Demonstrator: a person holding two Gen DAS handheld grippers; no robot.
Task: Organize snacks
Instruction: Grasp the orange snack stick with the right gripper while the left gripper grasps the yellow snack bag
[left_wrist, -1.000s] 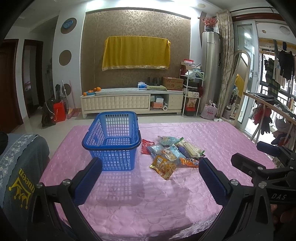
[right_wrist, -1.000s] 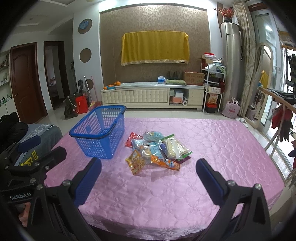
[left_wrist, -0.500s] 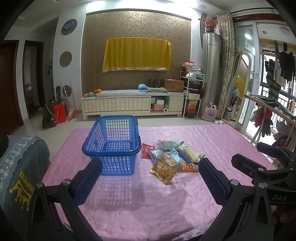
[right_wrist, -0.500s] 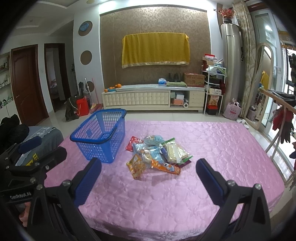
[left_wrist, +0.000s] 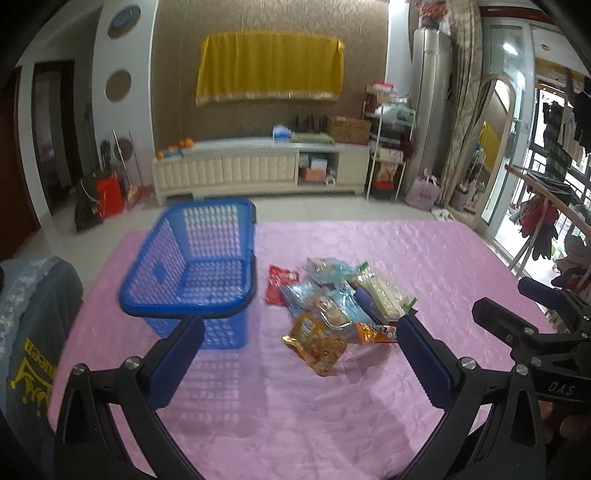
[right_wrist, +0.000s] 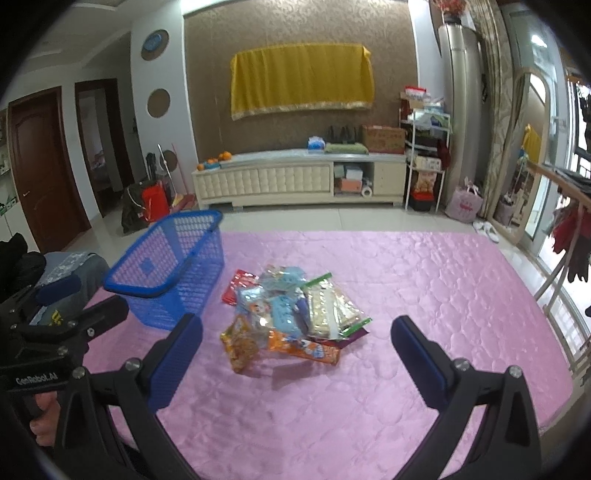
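A pink quilted cloth (right_wrist: 424, 295) covers the table. Behind it, a yellow cloth (right_wrist: 301, 79) hangs on a brown wall above a long cream cabinet (right_wrist: 295, 179) holding oranges (right_wrist: 218, 158).

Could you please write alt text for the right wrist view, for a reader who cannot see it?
A heap of colourful plastic snack packets lies on a pink quilted tablecloth, beside an empty blue plastic lattice basket to its left. The open right gripper hovers before the heap, holding nothing.

Readable in the left wrist view: "DAS" on the black body of the right gripper (left_wrist: 559, 387). In the right wrist view: "GenRobot.AI" on the left gripper (right_wrist: 35, 379) — white lettering. Yellow print on the grey cloth (left_wrist: 35, 354) and snack packets (right_wrist: 291, 314) — illegible.
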